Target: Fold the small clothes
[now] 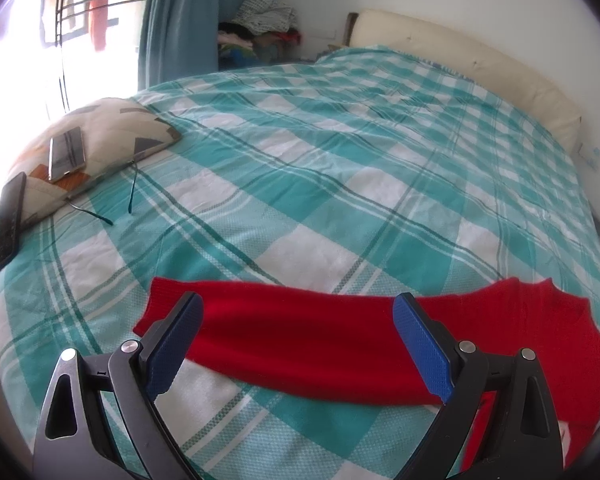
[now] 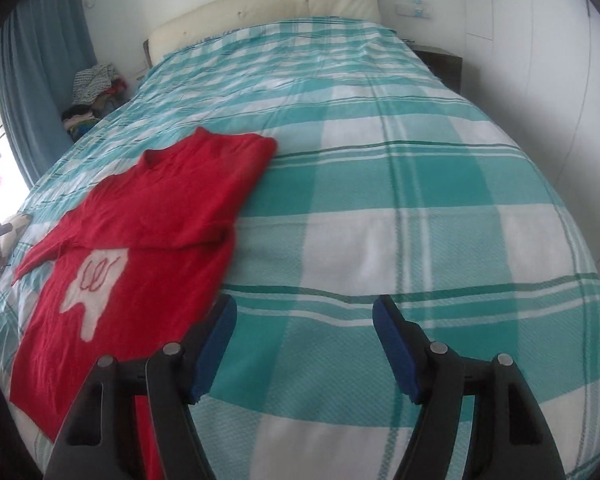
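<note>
My left tongs (image 1: 298, 334) hang apart over the stretched-out sleeve (image 1: 300, 340) of the red sweater (image 2: 140, 232), which lies flat on the checked bed (image 2: 380, 240). Right tongs (image 2: 305, 346) gape empty over bare bedspread. Risk: pinching bedspread with the sleeve, dragging the folded side loose.

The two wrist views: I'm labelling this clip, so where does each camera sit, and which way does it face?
Left wrist: on the left gripper, looking down over the red sweater sleeve toward pillow and curtain; only its open fingers show.
Right wrist: on the right gripper, facing up the bedspread toward the headboard; open fingers, empty.
Shared: sweater, bedspread, headboard, curtain.
</note>
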Demonstrator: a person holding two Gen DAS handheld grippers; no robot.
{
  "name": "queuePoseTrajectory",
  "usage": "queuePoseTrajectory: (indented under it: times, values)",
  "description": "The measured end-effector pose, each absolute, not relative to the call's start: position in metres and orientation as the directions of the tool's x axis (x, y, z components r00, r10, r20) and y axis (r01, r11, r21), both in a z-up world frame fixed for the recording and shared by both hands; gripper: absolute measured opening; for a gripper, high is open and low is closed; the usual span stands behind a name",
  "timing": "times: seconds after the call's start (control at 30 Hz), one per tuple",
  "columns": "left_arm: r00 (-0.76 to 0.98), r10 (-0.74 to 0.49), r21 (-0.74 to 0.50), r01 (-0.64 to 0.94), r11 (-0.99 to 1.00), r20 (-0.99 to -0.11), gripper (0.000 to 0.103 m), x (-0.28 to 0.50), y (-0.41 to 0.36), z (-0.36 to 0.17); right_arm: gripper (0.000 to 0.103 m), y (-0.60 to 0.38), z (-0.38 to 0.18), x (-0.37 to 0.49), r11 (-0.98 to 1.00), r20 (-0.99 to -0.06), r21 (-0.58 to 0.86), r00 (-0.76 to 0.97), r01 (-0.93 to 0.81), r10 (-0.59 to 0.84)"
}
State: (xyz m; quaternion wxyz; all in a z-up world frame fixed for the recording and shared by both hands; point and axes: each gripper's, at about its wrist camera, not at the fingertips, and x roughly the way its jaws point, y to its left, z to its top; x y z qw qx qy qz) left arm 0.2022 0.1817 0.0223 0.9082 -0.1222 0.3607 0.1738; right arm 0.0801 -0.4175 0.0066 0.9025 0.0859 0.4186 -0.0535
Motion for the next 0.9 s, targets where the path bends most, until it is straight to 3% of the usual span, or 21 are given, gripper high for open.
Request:
queuePoseTrajectory:
  times: [0.17, 0.43, 0.9]
  values:
    - [0.677, 0.197, -0.052, -0.329, 0.943, -0.709, 0.097, 0.206, 0.165, 0.018, 0.070, -0.430, 0.032, 0.073, 0.945, -0.686, 0.198, 0.725, 0.260, -0.056]
    - [0.664, 0.126, -0.060, -0.250, 0.966, -0.737, 0.097, 0.213, 0.146, 0.011, 0.070, -0.431, 0.034, 0.068, 0.937, -0.696, 0.169, 0.710, 0.305, -0.106]
    - [0.656, 0.114, -0.042, -0.216, 0.975, -0.746, 0.097, 0.214, 0.136, 0.009, 0.070, -0.425, 0.031, 0.069, 0.943, -0.702, 0.147, 0.703, 0.300, -0.115]
